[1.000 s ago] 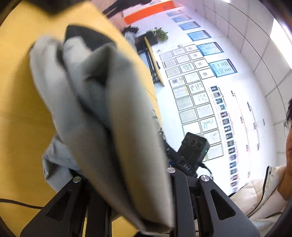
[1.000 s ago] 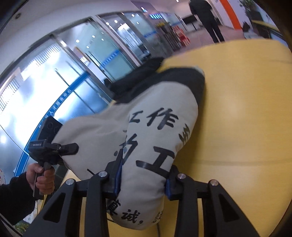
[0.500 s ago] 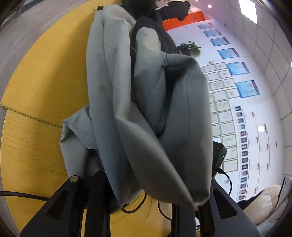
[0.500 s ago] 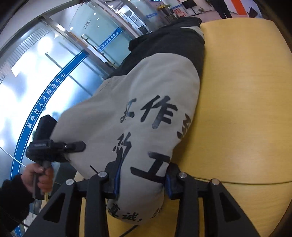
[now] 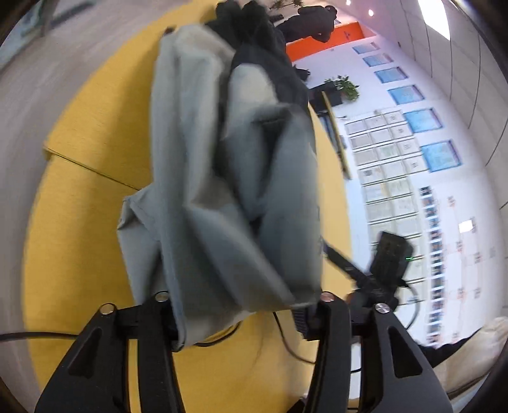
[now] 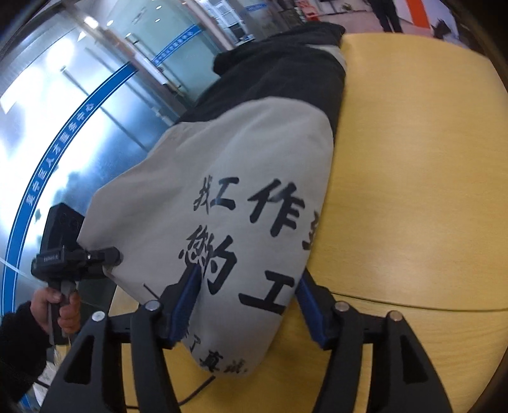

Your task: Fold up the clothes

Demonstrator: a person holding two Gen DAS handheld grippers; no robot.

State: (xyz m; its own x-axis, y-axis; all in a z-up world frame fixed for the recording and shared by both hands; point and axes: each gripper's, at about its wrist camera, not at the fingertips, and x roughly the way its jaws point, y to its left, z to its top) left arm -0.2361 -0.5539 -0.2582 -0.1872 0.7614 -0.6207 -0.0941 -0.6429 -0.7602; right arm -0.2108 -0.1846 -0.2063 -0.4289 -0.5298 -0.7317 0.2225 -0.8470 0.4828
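Observation:
A grey garment (image 6: 247,178) with a black upper part and black printed characters hangs bunched over the yellow table (image 6: 412,190). My right gripper (image 6: 247,305) has its jaws wide apart, and the garment's lower edge hangs between its blue pads (image 6: 184,305). In the left wrist view the same garment (image 5: 228,190) shows its plain grey side, lifted and blurred. My left gripper (image 5: 244,314) has its jaws wide apart with the cloth draped between them. The other gripper (image 5: 387,263) shows at the right, and the left one (image 6: 70,257) shows in the right wrist view at the cloth's edge.
A seam line (image 5: 95,171) crosses the yellow table. Black cables (image 5: 285,343) lie on it near me. A wall with framed notices (image 5: 390,165) is to the right, glass doors (image 6: 95,95) to the left. People (image 5: 311,22) stand far off.
Both grippers' jaws have spread wider around the cloth. The garment has swung lower and further out over the table, showing more of its black upper part.

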